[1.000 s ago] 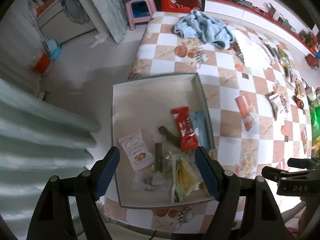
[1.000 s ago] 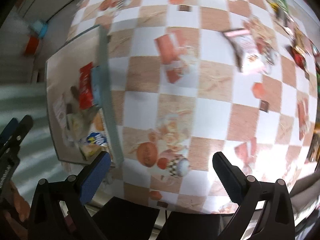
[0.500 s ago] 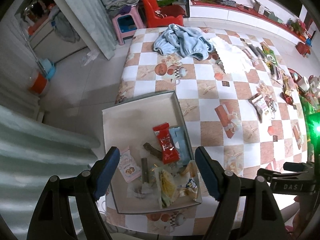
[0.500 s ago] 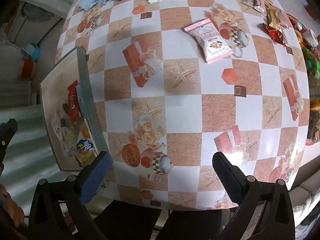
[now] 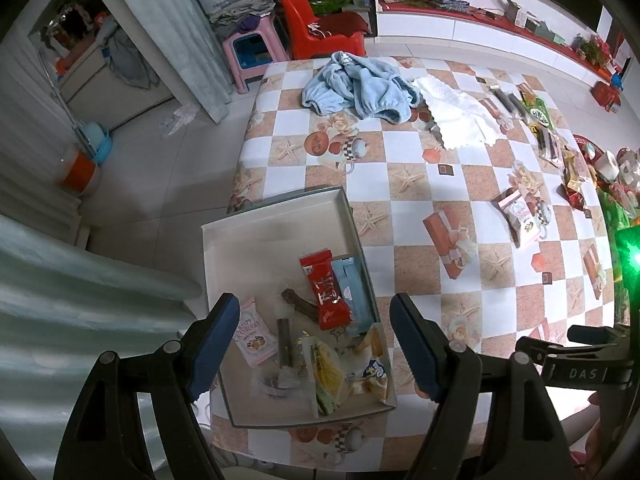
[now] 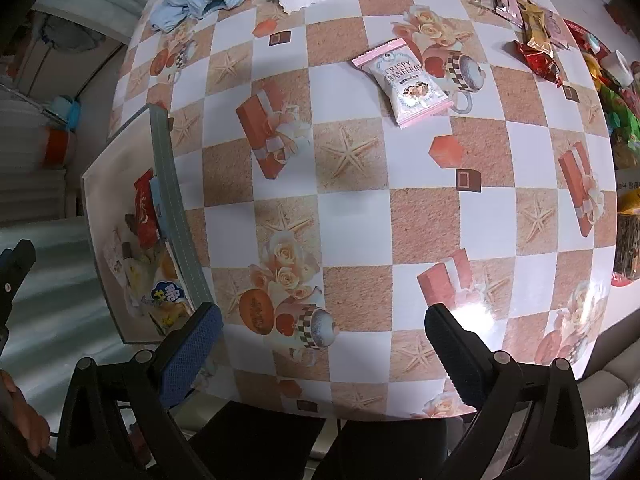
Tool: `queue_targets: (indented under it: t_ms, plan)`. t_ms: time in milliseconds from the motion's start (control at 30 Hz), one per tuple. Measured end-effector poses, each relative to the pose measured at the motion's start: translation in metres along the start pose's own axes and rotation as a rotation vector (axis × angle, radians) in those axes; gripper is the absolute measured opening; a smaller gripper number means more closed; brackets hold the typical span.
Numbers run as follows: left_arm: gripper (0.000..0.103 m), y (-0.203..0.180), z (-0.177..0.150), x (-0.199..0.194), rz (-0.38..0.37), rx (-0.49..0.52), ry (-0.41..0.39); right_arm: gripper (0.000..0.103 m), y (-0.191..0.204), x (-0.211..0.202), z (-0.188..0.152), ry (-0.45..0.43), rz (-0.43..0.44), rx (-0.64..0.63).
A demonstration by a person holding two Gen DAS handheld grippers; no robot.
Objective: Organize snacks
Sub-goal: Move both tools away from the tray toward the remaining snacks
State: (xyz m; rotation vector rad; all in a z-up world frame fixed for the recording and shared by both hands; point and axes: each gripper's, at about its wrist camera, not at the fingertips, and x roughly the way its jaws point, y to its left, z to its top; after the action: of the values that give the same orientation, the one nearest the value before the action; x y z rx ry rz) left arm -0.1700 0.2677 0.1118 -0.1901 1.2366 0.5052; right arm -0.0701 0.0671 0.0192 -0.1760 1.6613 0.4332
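Observation:
A shallow grey box [image 5: 344,216] [image 6: 162,160] sits at the table's near left corner and holds several snacks: a red packet [image 5: 326,290], a light blue packet [image 5: 354,292], a pink cranberry packet [image 5: 250,332], brown bars and yellow bags. My left gripper [image 5: 314,344] hovers open above the box with nothing between its fingers. A second pink cranberry packet [image 6: 404,80] [image 5: 518,216] lies alone on the checked tablecloth, further out. My right gripper [image 6: 320,356] hangs open over the near table edge, empty. More snacks [image 6: 536,32] are heaped along the table's right side.
A light blue garment [image 5: 360,88] and a white cloth [image 5: 460,120] lie at the table's far end. Beyond stand a red chair [image 5: 316,28] and a pink stool [image 5: 252,48]. The floor drops off left of the box. The right gripper's body [image 5: 580,364] shows at the lower right.
Both grippers rose and drew back, so the box looks smaller and more of the table shows. The lone pink packet came into clear view. Both pairs of jaws stayed open.

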Motion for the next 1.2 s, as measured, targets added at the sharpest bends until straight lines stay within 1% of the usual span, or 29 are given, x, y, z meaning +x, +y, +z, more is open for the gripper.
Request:
queue_targets:
  t_ms: [133, 200, 333, 433, 500, 600, 833, 1200]
  plan:
    - [0.081, -0.002, 0.000, -0.001, 0.001, 0.001, 0.002, 0.102, -0.002, 0.000, 0.000, 0.001, -0.003, 0.001]
    - [0.081, -0.003, 0.000, -0.001, -0.003, 0.002, 0.003, 0.102, -0.001, -0.004, 0.000, -0.018, -0.028, -0.009]
    - [0.081, -0.008, -0.001, 0.001, -0.008, 0.002, 0.012, 0.102, 0.003, -0.030, 0.000, -0.134, -0.101, -0.055]
    - [0.081, -0.012, -0.001, 0.003, -0.011, 0.006, 0.021, 0.102, 0.007, -0.048, 0.000, -0.215, -0.137, -0.084]
    - [0.081, -0.015, -0.001, 0.004, -0.010, 0.016, 0.026, 0.102, 0.010, -0.056, -0.001, -0.252, -0.150, -0.102]
    - [0.081, -0.018, -0.001, 0.004, -0.012, 0.027, 0.030, 0.102, 0.012, -0.060, -0.001, -0.282, -0.170, -0.123]
    - [0.081, -0.023, -0.001, 0.005, -0.015, 0.039, 0.034, 0.102, 0.008, -0.073, -0.003, -0.344, -0.180, -0.111]
    - [0.081, -0.024, -0.002, 0.005, -0.015, 0.037, 0.035, 0.102, 0.006, -0.076, -0.004, -0.362, -0.184, -0.114]
